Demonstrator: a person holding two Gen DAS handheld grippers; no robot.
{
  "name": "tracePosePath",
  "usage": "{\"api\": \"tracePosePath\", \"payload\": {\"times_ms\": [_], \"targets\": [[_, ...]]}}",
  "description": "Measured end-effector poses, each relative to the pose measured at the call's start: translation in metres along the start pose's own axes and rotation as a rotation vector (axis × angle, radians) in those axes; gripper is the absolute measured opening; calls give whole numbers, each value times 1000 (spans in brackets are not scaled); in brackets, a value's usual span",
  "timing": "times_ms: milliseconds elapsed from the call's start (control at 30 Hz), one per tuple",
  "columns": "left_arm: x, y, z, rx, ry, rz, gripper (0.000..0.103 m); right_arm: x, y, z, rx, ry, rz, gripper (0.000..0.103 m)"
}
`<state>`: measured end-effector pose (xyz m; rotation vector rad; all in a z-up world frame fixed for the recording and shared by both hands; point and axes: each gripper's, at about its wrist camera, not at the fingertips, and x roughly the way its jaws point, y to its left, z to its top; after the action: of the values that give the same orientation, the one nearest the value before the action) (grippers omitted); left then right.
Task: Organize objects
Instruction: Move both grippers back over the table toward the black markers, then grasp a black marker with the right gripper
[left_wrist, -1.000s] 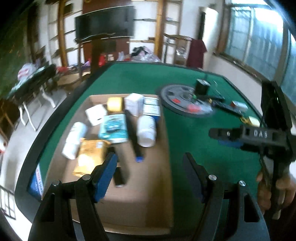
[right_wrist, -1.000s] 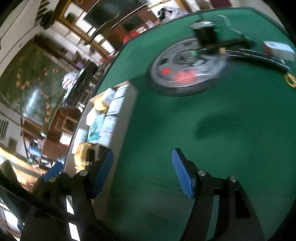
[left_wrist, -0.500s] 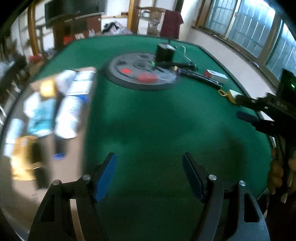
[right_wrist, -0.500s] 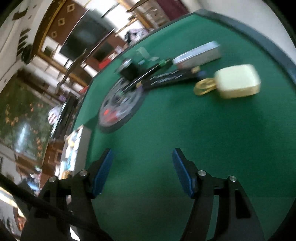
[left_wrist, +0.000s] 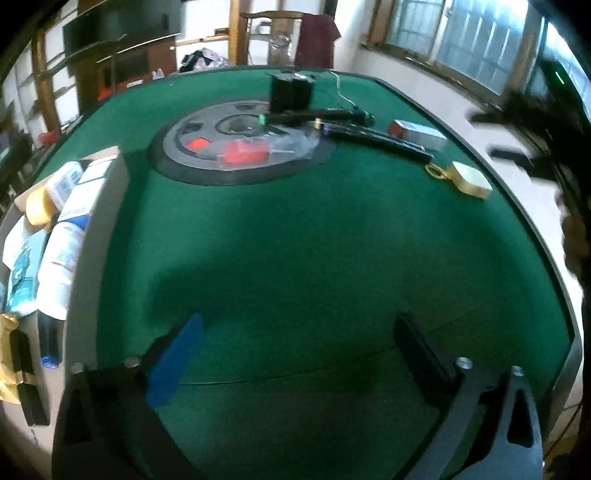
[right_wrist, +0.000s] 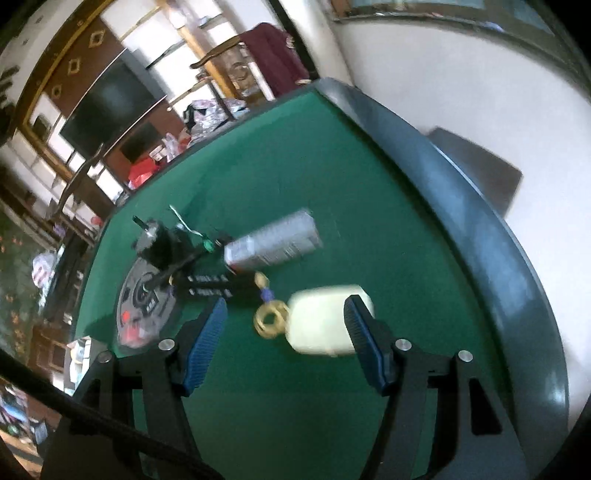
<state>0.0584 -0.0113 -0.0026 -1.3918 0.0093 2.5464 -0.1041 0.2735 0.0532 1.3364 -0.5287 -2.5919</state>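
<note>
A cream padlock-shaped case (right_wrist: 325, 320) with a gold ring (right_wrist: 270, 319) lies on the green table near its right edge; it also shows in the left wrist view (left_wrist: 469, 180). My right gripper (right_wrist: 284, 347) is open and hovers just in front of it, the case partly between the fingers. My left gripper (left_wrist: 299, 354) is open and empty over bare green felt. A cardboard tray (left_wrist: 107, 192) at the left holds several boxes, bottles and packets. A silver box (right_wrist: 273, 243) and black remote (right_wrist: 210, 286) lie beyond the case.
A grey weight plate (left_wrist: 236, 147) with red items and a black block (left_wrist: 291, 90) sits at the table's far middle. The table's raised dark rim (right_wrist: 480, 236) runs close on the right. The right gripper appears blurred at the far right of the left wrist view (left_wrist: 539, 147).
Both grippers have swung to the right, away from the cardboard tray. The right gripper has closed in on the cream case, which now lies between its fingers.
</note>
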Motion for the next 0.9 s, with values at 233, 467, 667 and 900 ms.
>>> {"api": "tracePosePath", "payload": {"times_ms": [233,467,667,900], "targets": [[5,-8,0,34,18,39,101,68,62,9,-148,177,21,65],[7,-10,1,48,25,55,101,116,88,29,-162,232,65,65],[7,-10,1,42,23,55,101,120,75,17,-81,277,73,66],[7,-10,1,39,21,50,101,98,71,-48,68,522,424,66]]}}
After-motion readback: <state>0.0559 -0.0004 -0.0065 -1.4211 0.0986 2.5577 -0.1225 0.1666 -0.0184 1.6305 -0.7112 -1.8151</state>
